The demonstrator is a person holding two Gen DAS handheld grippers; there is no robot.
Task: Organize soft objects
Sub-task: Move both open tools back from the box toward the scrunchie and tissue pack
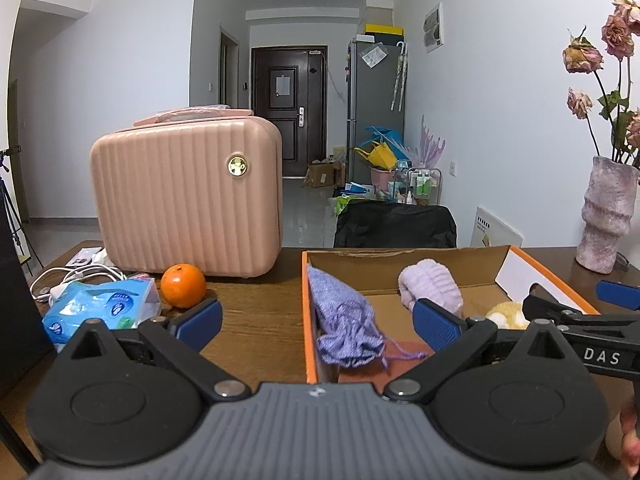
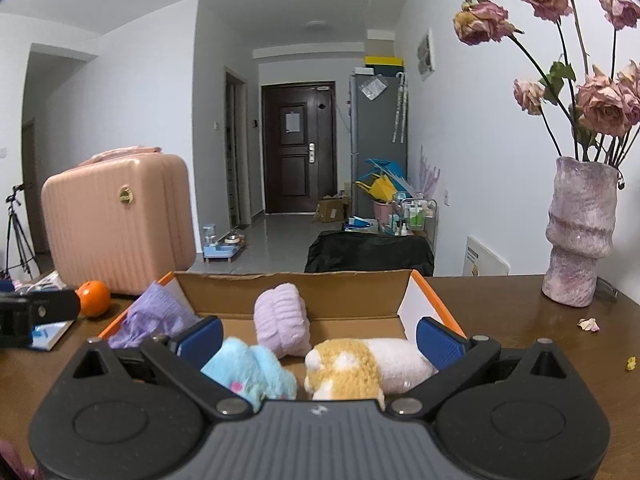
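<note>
An orange-edged cardboard box [image 1: 306, 312] [image 2: 432, 292] sits on the wooden table. In it lie a purple knitted pouch [image 1: 344, 320] [image 2: 156, 314] at the left wall, a lilac fluffy roll [image 1: 432, 286] [image 2: 282, 324], a yellow-and-white plush [image 2: 360, 364] [image 1: 506, 314] and a light blue plush [image 2: 252, 372]. My left gripper [image 1: 318, 320] is open and empty, straddling the box's left wall around the pouch. My right gripper [image 2: 320, 338] is open over the box's near end, the two plushes between its fingers.
A pink ribbed case [image 1: 186, 196] [image 2: 120, 220] stands at the back left with an orange [image 1: 183, 285] [image 2: 93, 298] in front of it. A blue tissue pack [image 1: 100, 312] and white cables [image 1: 76, 276] lie left. A vase of dried roses [image 2: 580, 232] [image 1: 606, 216] stands right.
</note>
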